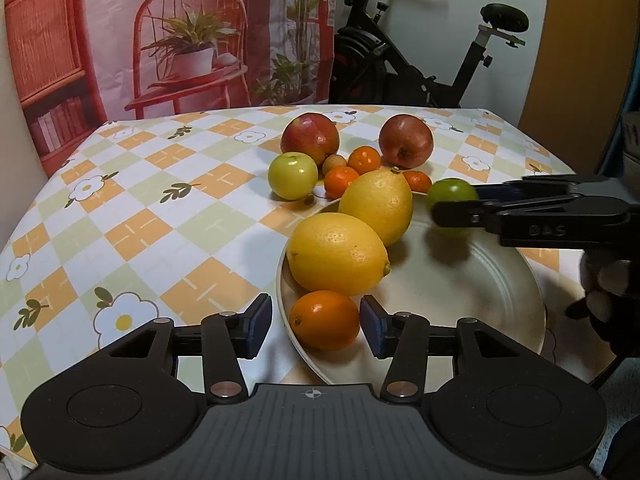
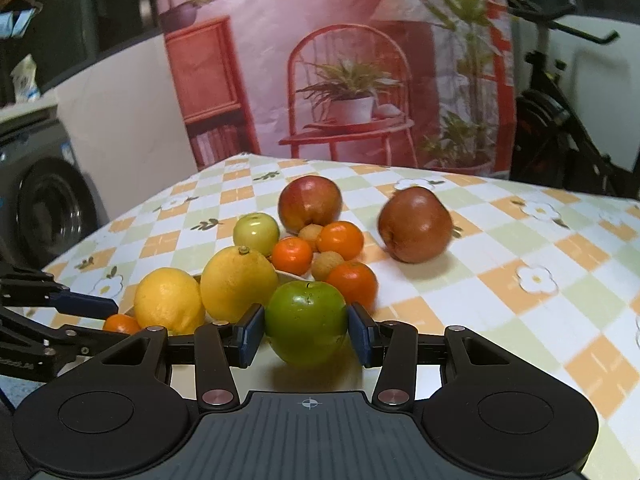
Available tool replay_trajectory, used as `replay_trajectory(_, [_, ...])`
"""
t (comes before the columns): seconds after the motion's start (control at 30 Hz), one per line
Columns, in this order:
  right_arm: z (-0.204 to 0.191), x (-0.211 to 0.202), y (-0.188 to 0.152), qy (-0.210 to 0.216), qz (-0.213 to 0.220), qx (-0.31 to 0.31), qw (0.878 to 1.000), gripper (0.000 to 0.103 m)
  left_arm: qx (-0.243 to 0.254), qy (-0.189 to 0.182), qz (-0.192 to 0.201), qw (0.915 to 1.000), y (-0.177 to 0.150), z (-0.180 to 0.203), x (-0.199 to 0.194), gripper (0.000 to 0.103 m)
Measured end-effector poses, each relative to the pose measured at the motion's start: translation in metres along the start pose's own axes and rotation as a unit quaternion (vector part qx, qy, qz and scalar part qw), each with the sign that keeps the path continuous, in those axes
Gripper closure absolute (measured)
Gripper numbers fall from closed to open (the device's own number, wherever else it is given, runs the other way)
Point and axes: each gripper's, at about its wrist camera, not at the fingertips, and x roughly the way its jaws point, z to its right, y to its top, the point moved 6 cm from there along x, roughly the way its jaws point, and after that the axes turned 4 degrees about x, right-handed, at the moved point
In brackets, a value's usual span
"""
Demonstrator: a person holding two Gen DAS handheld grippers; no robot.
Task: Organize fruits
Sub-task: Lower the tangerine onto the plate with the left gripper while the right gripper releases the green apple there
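Only rightward: washing machine (image 2: 48, 200) beside table (image 2: 520, 320).

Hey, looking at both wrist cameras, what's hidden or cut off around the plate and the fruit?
- Plate: left wrist view, near rim behind the left claw; right wrist view, mostly behind the lemons and green fruit.
- Green fruit: left wrist view, partly behind the right claw.
- Small orange: right wrist view, half hidden.

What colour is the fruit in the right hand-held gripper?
Green: a green fruit between the pads of the right hand-held gripper, clearest in the right wrist view.
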Motion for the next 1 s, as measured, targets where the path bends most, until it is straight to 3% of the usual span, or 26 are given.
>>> replay_trajectory(0.17, [-0.010,0.012,0.004,-0.003,-0.001,-0.038,0.999,0.061,-0.002,0.000,0.003,1.0000,0.000,0.000,0.001,0.050])
replay_trajectory(0.63, [-0.003,0.009,0.002,-0.005,0.015,-0.014,1.000,0.059,-0.010,-0.001,0.005,0.9999,0.000,-0.001,0.001,0.050])
replay_trajectory(0.83, [0.008,-0.016,0.001,-0.017,0.065,0.025,0.997,0.058,-0.014,-0.001,0.007,0.9999,0.000,-0.002,0.001,0.050])
replay_trajectory(1.0, [0.041,-0.035,-0.004,-0.064,0.095,0.078,0.990,0.058,-0.017,0.003,0.015,0.9997,0.000,-0.002,-0.001,0.050])
